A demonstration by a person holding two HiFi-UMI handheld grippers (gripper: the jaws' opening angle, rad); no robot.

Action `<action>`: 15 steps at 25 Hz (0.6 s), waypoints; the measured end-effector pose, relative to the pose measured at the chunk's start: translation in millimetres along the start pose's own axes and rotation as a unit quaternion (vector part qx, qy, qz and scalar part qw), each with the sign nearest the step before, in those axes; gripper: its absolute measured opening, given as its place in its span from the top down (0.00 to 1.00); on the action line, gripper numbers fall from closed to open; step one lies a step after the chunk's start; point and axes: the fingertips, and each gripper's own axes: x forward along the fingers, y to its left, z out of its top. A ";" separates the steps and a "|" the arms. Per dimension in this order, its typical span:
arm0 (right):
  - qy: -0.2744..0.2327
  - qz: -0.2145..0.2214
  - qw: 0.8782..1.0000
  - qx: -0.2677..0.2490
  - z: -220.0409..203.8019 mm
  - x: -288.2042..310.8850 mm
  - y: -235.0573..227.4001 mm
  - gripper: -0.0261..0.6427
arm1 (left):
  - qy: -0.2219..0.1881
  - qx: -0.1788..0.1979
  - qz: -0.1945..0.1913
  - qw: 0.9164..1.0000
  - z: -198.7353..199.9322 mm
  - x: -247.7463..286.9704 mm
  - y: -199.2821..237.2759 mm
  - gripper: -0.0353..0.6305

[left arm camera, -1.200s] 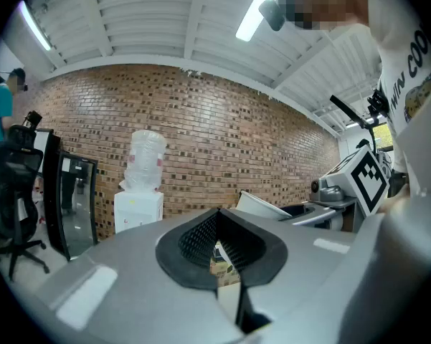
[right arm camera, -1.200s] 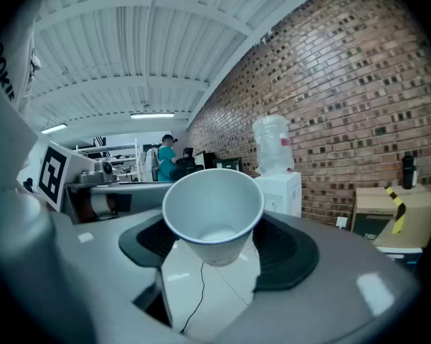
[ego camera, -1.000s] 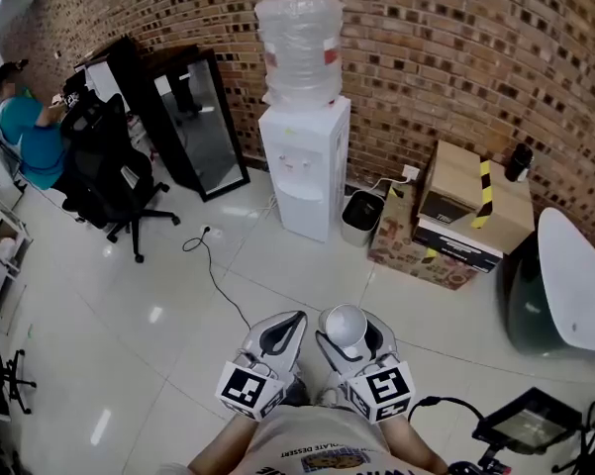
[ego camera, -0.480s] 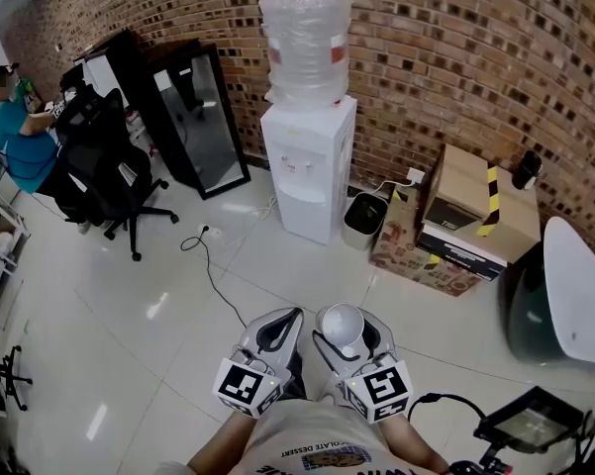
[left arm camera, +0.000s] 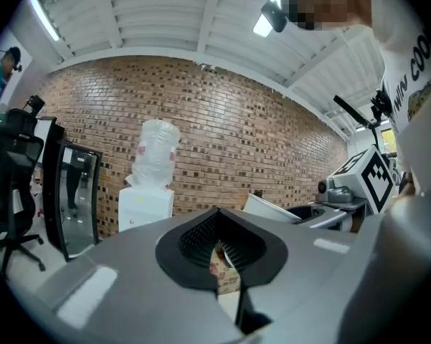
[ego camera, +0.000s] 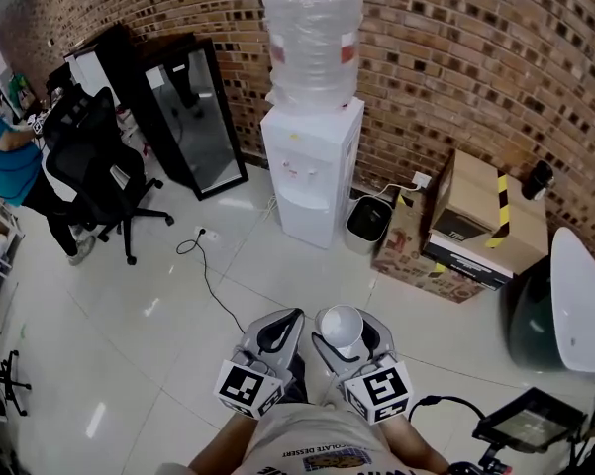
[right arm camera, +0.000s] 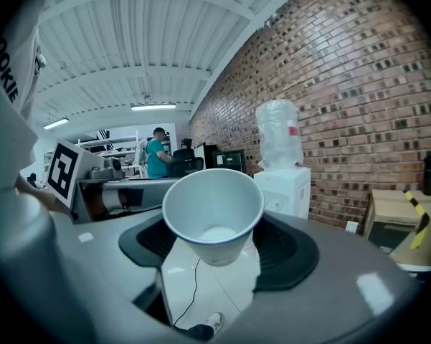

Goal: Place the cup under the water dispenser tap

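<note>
The right claw (ego camera: pixel 348 327) grasps a white paper cup (ego camera: pixel 343 325) by its sides, with the open mouth up and nothing inside. The left claw (ego camera: pixel 289 320), just beside it on the left, is clenched on nothing. Both are held out low in front of the person, above the tiled floor (ego camera: pixel 178 305). The dispenser (ego camera: pixel 310 166), with a bottle (ego camera: pixel 312 38) on top, stands against the brick wall well ahead of both claws.
</note>
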 end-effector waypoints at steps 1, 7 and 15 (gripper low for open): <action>0.002 0.000 1.000 0.000 1.1 6.6 -2.4 0.46 | 0.000 -0.002 0.000 1.000 -0.1 3.9 6.6 0.96; 0.010 -0.005 1.000 -0.003 10.3 49.1 -16.1 0.46 | 0.002 -0.015 -0.003 1.000 1.3 26.4 47.2 0.96; 0.022 -0.018 1.000 -0.010 39.1 102.6 -30.9 0.46 | -0.003 -0.034 -0.025 0.999 16.4 58.4 96.5 0.96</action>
